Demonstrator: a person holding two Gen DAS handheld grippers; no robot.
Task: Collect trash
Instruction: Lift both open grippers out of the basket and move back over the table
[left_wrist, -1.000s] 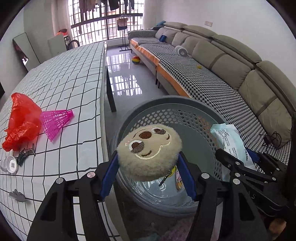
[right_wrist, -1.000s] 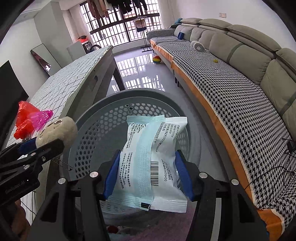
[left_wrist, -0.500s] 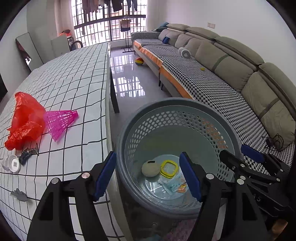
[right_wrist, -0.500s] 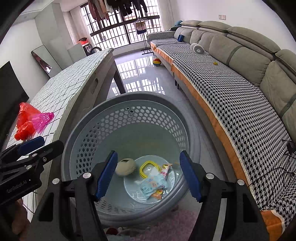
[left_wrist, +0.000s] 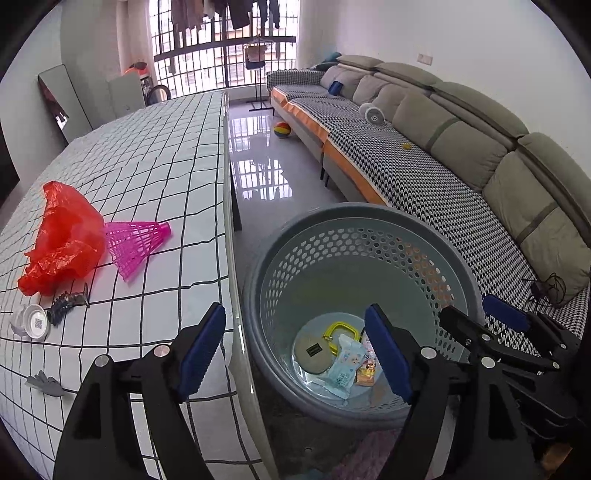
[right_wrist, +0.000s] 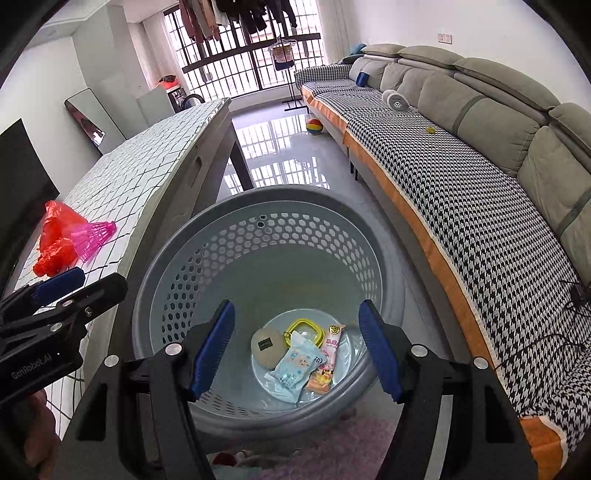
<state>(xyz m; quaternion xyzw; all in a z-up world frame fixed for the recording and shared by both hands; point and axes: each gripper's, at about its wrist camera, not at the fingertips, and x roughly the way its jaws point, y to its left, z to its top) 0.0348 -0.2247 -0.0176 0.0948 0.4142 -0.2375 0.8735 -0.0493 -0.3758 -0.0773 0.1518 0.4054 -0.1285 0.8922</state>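
Hovering over the grey basket (right_wrist: 173, 258), both units are empty: left gripper (left_wrist: 295, 354) jaws have just been opening, nothing between them; right gripper (right_wrist: 295, 347) jaws spread wide, nothing held. Plush toy (right_wrist: 266, 345) and wipes pack (right_wrist: 295, 365) lie on basket floor. Remaining trash: red bag (left_wrist: 61, 236), pink shuttlecock (left_wrist: 135, 242) on table (left_wrist: 155, 155). Risk: bag is thin, slack film, so a shallow pinch may slip; shuttlecock touches it and may drag along w/ it.
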